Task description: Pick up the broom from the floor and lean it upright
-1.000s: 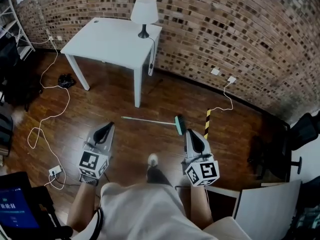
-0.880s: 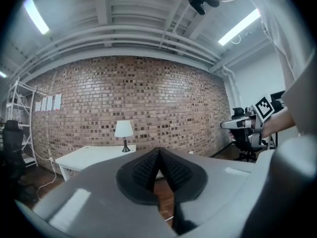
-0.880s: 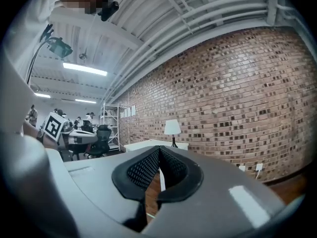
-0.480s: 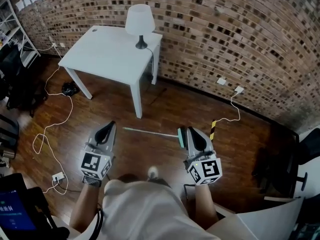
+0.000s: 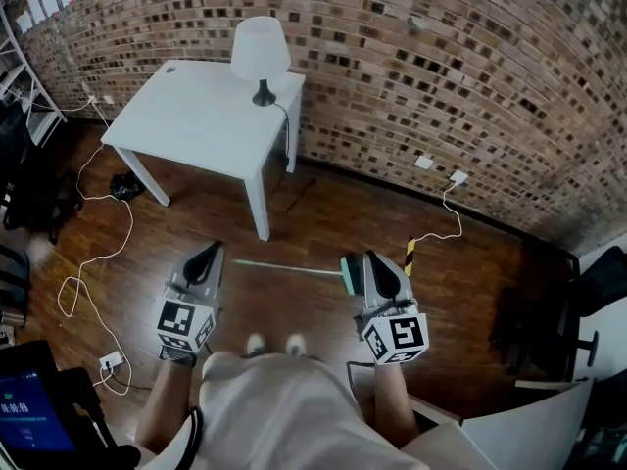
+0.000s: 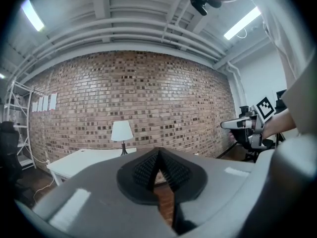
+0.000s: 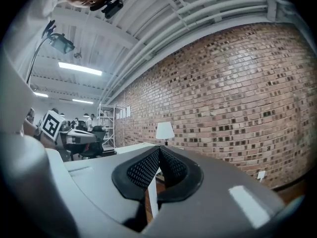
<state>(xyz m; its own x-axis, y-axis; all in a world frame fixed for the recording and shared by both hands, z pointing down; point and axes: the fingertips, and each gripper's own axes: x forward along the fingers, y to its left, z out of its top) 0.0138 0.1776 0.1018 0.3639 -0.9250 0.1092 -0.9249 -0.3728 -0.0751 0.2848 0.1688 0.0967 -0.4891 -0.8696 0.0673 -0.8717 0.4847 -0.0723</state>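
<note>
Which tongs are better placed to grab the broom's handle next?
Probably the left tongs: their tip sits beside the free end of the broom handle, while the right tongs hover by the brush head.

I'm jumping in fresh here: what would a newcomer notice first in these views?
The brick wall fills the background, with a white table and its lamp in front of it. On the dark wood floor, the broom lies flat, seen between the left gripper and right gripper, both with jaws together and empty.
</note>
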